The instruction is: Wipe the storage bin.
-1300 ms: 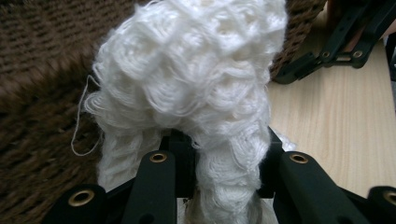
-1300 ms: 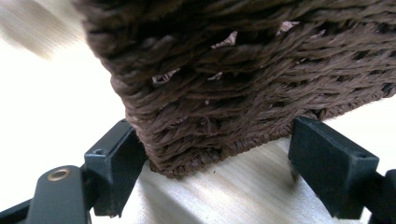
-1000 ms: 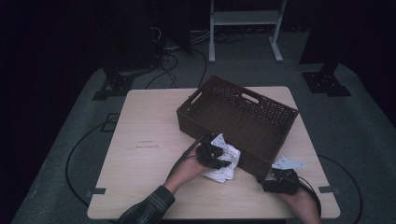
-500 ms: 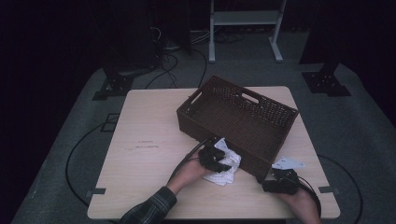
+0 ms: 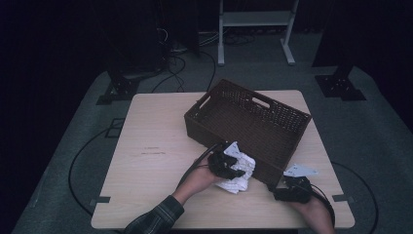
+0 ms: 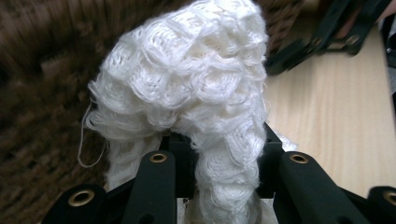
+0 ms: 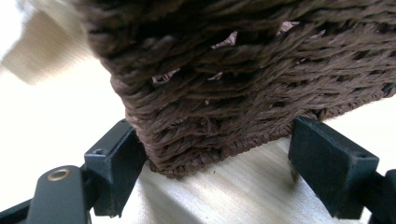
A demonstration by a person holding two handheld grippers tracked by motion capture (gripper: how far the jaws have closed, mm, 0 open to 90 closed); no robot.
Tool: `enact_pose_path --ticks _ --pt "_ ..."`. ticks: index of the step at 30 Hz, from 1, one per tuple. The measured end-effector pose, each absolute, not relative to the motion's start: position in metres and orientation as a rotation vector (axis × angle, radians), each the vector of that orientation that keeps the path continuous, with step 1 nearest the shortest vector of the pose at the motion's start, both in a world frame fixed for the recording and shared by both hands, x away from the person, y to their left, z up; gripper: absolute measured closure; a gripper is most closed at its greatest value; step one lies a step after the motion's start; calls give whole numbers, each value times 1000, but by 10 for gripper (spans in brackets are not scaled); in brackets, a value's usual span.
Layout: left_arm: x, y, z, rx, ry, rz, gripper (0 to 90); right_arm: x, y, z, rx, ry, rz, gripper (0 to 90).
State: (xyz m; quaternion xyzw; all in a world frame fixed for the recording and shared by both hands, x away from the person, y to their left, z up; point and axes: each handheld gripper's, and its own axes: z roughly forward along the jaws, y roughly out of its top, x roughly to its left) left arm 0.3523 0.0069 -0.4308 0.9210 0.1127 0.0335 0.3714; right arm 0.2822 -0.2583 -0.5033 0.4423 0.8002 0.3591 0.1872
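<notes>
Your left gripper (image 5: 229, 163), clenched on the white knitted cloth (image 6: 196, 93), has lifted it nearer the wicker basket's (image 5: 234, 139) near wall, ready for dropping in.

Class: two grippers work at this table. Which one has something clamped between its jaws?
The left gripper, shut on the white knitted cloth; the right gripper merely straddles the basket corner, open.

A staged recording room, closer to a lab or studio than a home.

A lone light-wood surface (image 5: 160, 161) stands on grey carpet (image 5: 380, 141) ringed by dark drapes; black stand feet (image 5: 339, 87) sit off its far corners, cables (image 5: 180, 61) trail across the floor, and a white metal frame (image 5: 255, 22) rises beyond its far edge.
</notes>
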Motion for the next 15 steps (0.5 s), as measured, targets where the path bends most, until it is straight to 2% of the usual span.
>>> enact_pose_path --ticks 9,15 --pt "345 5 -405 2302 252 122 681 282 -258 -503 1244 2252 1011 190" --pt "345 -4 -403 2310 242 129 680 282 -258 -503 1244 2253 1010 189"
